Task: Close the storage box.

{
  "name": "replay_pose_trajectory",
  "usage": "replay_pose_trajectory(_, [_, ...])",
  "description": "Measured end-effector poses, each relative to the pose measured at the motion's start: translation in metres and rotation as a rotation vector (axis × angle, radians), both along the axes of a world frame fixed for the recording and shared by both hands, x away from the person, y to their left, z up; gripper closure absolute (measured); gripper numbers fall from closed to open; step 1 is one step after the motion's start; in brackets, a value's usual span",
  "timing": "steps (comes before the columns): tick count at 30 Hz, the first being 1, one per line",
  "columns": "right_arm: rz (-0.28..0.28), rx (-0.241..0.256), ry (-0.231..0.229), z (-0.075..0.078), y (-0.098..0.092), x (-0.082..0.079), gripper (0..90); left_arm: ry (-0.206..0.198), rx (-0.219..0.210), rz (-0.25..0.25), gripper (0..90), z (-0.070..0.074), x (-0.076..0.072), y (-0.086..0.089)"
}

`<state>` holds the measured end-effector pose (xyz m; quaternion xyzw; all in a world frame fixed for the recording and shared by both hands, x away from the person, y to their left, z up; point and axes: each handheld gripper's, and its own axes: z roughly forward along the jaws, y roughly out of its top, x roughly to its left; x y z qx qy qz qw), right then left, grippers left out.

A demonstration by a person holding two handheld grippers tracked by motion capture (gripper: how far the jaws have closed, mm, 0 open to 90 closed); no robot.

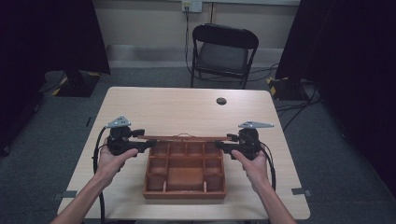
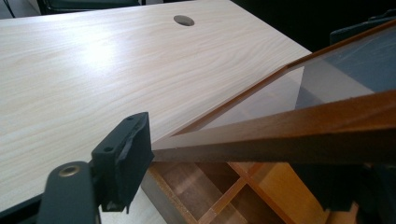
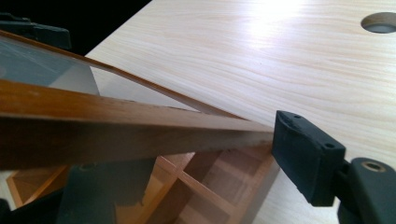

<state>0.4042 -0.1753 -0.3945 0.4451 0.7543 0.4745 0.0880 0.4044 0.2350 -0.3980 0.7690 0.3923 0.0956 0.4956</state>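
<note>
I see the wooden compartment box [image 1: 184, 173] at the bench's [image 1: 187, 109] near edge. Its glass-paned lid [image 1: 184, 138] is raised between my grippers: the left gripper [image 1: 142, 140] clamps its left end, the right gripper [image 1: 224, 141] its right end, jaws closed on the frame. No readable writing.

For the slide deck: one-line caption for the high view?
Both grippers, left and right, hold the glass-paned lid raised over the compartmented wooden box on the table.
</note>
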Motion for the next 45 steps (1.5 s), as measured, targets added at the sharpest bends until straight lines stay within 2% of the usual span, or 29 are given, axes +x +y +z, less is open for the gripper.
replay_pose_trajectory(4, [-0.014,-0.028,0.011,-0.003,-0.01,-0.003,30.6,0.003,0.011,-0.007,22.4,-0.001,-0.002,0.0])
replay_pose_trajectory(7, [-0.053,-0.042,0.022,-0.005,-0.026,-0.005,28.6,0.0,0.015,-0.007,22.5,-0.001,-0.004,0.0])
replay_pose_trajectory(12, [-0.05,-0.043,0.035,-0.006,-0.031,-0.003,31.5,0.0,0.014,-0.001,22.1,-0.002,-0.005,0.001])
replay_pose_trajectory(17, [-0.074,-0.072,0.038,-0.002,-0.037,-0.004,34.8,0.004,0.017,-0.006,21.5,-0.002,-0.007,0.0])
replay_pose_trajectory(20, [-0.092,-0.065,0.036,0.0,-0.043,-0.006,34.9,0.004,0.03,-0.013,21.5,-0.003,-0.009,0.0])
replay_pose_trajectory(22, [-0.107,-0.038,0.034,0.004,-0.046,-0.006,34.9,0.004,0.038,-0.017,20.7,-0.004,-0.009,0.0])
replay_pose_trajectory(23, [-0.097,-0.022,0.028,0.009,-0.045,-0.004,34.9,0.004,0.036,-0.013,20.6,-0.004,-0.009,0.0])
replay_pose_trajectory(24, [-0.097,-0.022,0.028,0.009,-0.045,-0.004,34.9,0.005,0.035,-0.013,20.6,-0.004,-0.009,0.0])
replay_pose_trajectory(26, [-0.063,-0.011,0.015,0.016,-0.04,-0.002,34.9,0.004,0.035,-0.008,20.6,-0.004,-0.01,-0.001])
replay_pose_trajectory(27, [-0.049,-0.005,0.0,0.026,-0.032,-0.002,34.8,0.005,0.041,-0.011,20.6,-0.005,-0.01,-0.001])
replay_pose_trajectory(28, [-0.049,-0.005,0.0,0.026,-0.032,-0.002,34.8,0.005,0.041,-0.011,20.6,-0.005,-0.01,-0.001])
replay_pose_trajectory(29, [-0.012,0.004,-0.019,0.036,-0.025,0.0,37.8,0.003,0.049,-0.014,20.5,-0.005,-0.011,0.0])
replay_pose_trajectory(31, [0.0,0.01,-0.028,0.042,-0.021,0.001,38.0,0.001,0.053,-0.015,20.5,-0.006,-0.012,-0.001])
replay_pose_trajectory(32, [0.03,0.033,-0.052,0.053,-0.014,0.002,40.6,-0.002,0.055,-0.017,20.7,-0.006,-0.012,-0.001])
replay_pose_trajectory(34, [0.046,0.043,-0.058,0.058,-0.01,0.003,40.4,0.0,0.057,-0.021,20.5,-0.008,-0.013,-0.001])
replay_pose_trajectory(36, [0.098,0.069,-0.073,0.067,-0.003,0.004,40.9,0.001,0.06,-0.026,20.1,-0.009,-0.014,-0.001])
replay_pose_trajectory(41, [0.242,0.073,-0.067,0.078,0.026,0.001,51.0,-0.002,0.068,-0.027,18.9,-0.009,-0.014,-0.001])
replay_pose_trajectory(43, [0.309,0.082,-0.03,0.077,0.038,-0.001,54.4,-0.009,0.085,-0.03,18.4,-0.01,-0.014,-0.001])
replay_pose_trajectory(45, [0.353,0.075,-0.01,0.075,0.048,-0.004,57.7,-0.01,0.096,-0.029,17.9,-0.012,-0.013,-0.001])
